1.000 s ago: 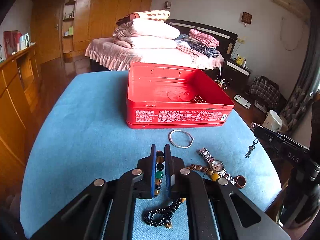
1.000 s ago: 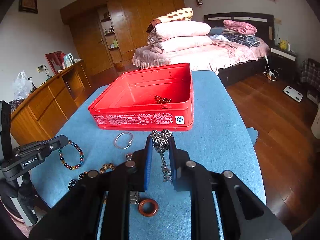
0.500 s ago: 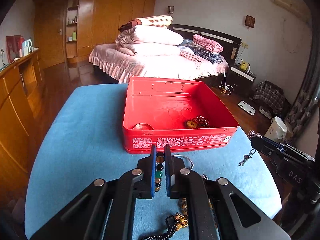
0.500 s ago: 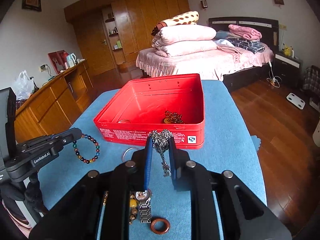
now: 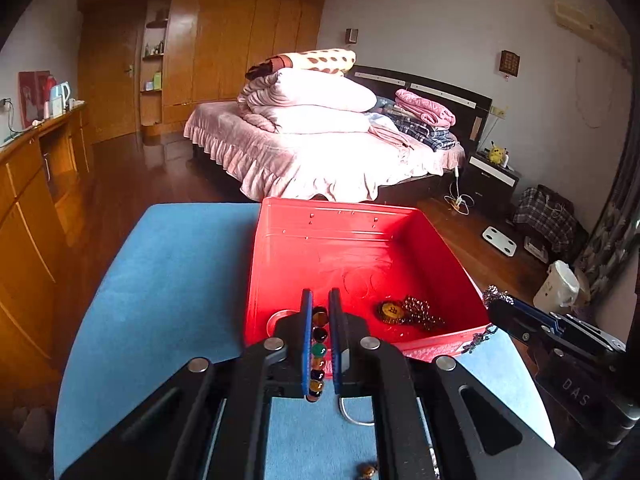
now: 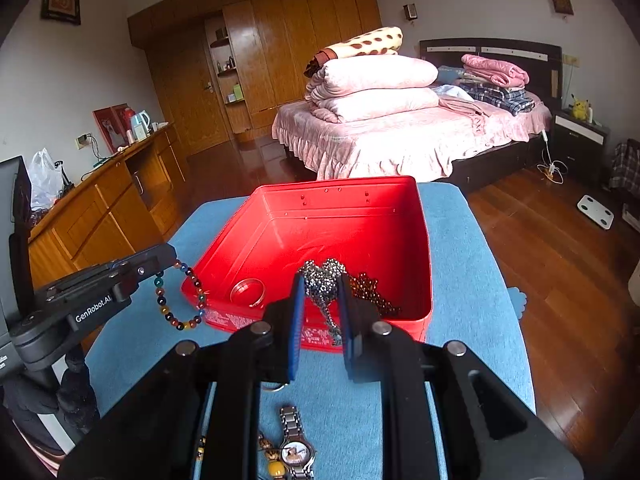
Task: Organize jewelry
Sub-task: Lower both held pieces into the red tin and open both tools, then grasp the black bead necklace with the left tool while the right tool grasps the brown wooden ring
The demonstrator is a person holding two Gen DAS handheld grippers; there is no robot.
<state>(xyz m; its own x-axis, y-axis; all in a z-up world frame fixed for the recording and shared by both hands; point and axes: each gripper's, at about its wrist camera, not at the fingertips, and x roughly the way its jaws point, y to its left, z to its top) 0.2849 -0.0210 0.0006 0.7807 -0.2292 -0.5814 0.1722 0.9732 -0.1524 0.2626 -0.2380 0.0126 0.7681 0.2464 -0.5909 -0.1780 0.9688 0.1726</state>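
The multicoloured bead bracelet [image 5: 318, 354] is pinched in the left gripper [image 5: 319, 320] at the red tin's [image 6: 420, 216] near wall; the right gripper [image 6: 320, 296] clamps a silver chain [image 6: 322, 280] over that wall. Inside lie a bangle [image 6: 248, 292] and, seemingly, dark beads [image 5: 420, 312]

Tin [image 6: 424, 240] on table [image 6: 480, 264]; watch [image 6: 294, 446] lies before it.

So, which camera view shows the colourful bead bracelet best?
The right wrist view: the colourful bead bracelet hangs as a full loop from the left gripper, beside the red tin. The left wrist view shows only a few beads pinched between its fingers.
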